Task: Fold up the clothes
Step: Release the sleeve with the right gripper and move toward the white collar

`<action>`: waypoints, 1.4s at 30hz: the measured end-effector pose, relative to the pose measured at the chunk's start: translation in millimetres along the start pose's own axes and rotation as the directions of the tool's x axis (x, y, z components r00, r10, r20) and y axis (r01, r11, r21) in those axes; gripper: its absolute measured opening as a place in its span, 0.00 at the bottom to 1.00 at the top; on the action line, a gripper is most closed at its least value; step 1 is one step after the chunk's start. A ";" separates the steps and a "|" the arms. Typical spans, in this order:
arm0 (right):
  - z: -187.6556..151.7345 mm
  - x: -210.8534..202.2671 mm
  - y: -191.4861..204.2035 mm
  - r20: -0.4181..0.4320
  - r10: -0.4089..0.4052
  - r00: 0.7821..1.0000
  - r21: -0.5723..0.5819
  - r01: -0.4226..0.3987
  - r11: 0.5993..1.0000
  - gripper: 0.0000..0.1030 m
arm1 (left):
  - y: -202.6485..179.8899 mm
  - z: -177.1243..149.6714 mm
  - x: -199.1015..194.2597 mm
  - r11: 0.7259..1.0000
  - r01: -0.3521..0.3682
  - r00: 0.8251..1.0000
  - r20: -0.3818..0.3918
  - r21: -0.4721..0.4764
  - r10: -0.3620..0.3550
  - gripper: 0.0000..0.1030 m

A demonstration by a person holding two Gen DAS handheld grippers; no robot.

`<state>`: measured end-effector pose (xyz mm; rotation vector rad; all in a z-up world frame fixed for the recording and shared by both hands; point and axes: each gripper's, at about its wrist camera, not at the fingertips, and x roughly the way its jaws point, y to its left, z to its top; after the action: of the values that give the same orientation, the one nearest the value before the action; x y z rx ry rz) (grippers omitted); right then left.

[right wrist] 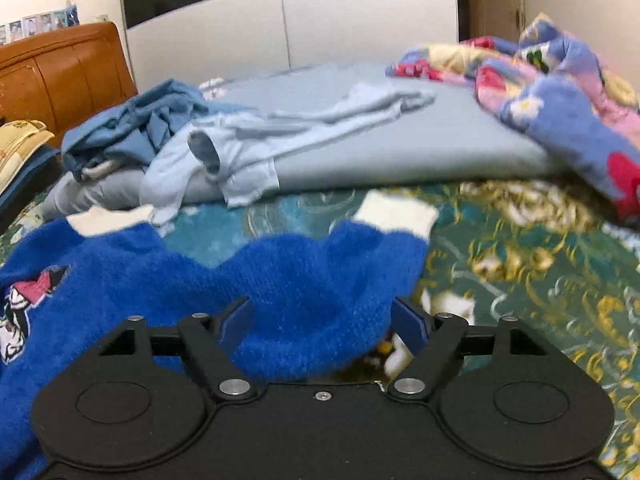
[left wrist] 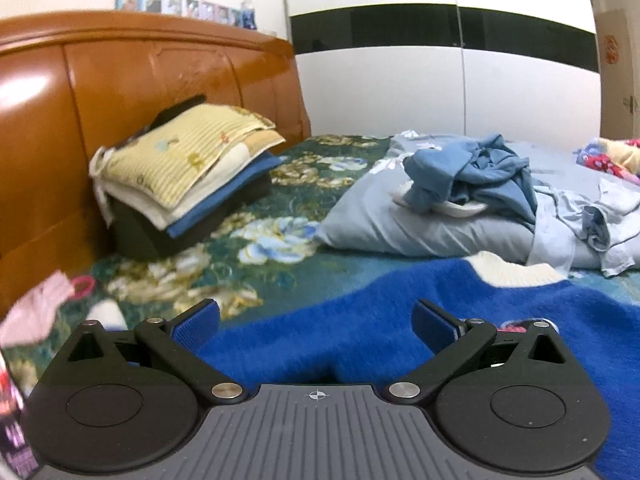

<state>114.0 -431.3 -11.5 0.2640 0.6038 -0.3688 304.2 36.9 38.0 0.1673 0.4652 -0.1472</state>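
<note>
Blue fleece sweater (right wrist: pixel 304 280): spread on floral bedspread (right wrist: pixel 520 264), sleeve bunched, not squared. Left gripper (left wrist: pixel 316 320) and right gripper (right wrist: pixel 320 320): jaws apart over it, gripping nothing. Folded stack (left wrist: pixel 188 168): 10 o'clock. Loose pale-blue garments (right wrist: pixel 224 148): 12 o'clock, unfolded.

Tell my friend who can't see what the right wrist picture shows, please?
A fuzzy blue sweater with white cuffs lies on a green flowered bedspread, between the fingers of the open right gripper. Behind it are crumpled light blue clothes and a colourful blanket.
</note>
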 end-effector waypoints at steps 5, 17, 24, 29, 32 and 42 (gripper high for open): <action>22.3 7.1 28.6 0.065 0.082 0.995 -0.064 -0.078 0.995 0.95 | -2.8 12.6 30.6 0.999 0.029 1.000 -0.012 0.030 -0.029 1.00; 63.0 45.9 105.5 0.081 0.276 0.958 -0.245 -0.249 0.937 0.99 | 4.6 19.0 84.6 0.991 0.134 0.990 -0.045 0.002 -0.133 1.00; 73.8 87.2 141.1 0.002 0.321 0.947 -0.336 -0.301 0.892 0.98 | 7.8 35.4 128.1 0.973 0.231 0.967 -0.105 -0.004 -0.230 1.00; 72.7 129.9 138.5 -0.117 0.258 0.959 -0.333 -0.283 0.899 0.97 | -11.7 34.3 165.4 0.956 0.286 0.946 -0.175 0.058 -0.273 1.00; 72.0 156.5 129.2 -0.188 0.284 0.940 -0.247 -0.326 0.913 0.95 | -27.4 31.3 182.2 0.943 0.322 0.931 -0.208 0.087 -0.299 1.00; 62.5 212.5 134.8 -0.333 0.307 0.891 -0.177 -0.379 0.908 0.80 | -75.0 23.5 219.3 0.887 0.380 0.905 -0.305 0.262 -0.297 0.99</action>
<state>362.5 -386.3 -70.3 0.1927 0.8752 0.0952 494.7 -63.3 -51.1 0.4239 0.7289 -0.5558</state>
